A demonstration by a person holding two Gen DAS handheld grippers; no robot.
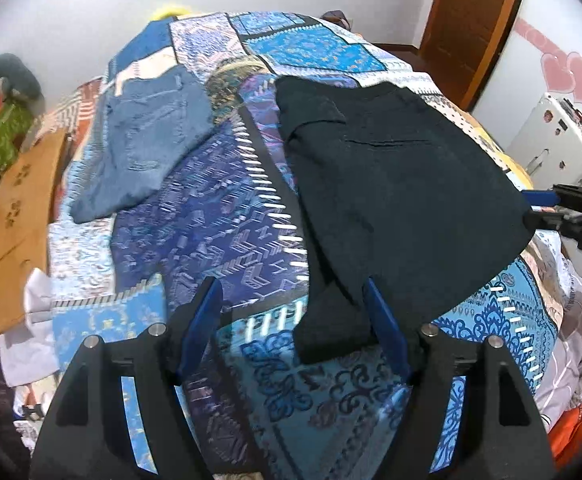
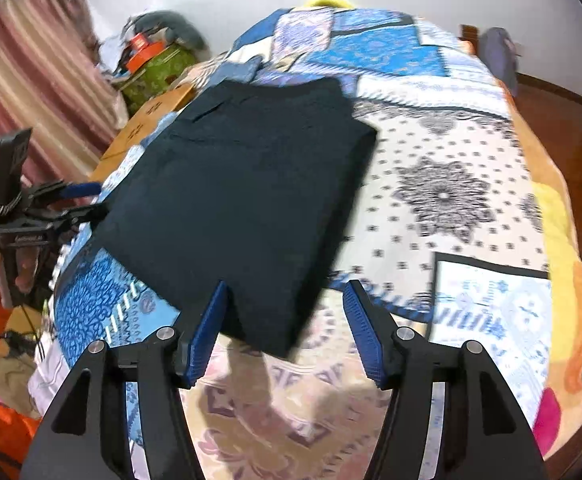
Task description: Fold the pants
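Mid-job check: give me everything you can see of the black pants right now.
The black pants lie folded into a rough rectangle on the patchwork bedspread. The fabric looks dark, matte and soft, with a slit pocket visible near the far end. The near edge is uneven: one narrow folded layer sticks out toward the left gripper, lying between its open blue fingers without being pinched. The near corner also sits between the fingers of the right gripper, which is open too. Folded blue jeans lie apart from them.
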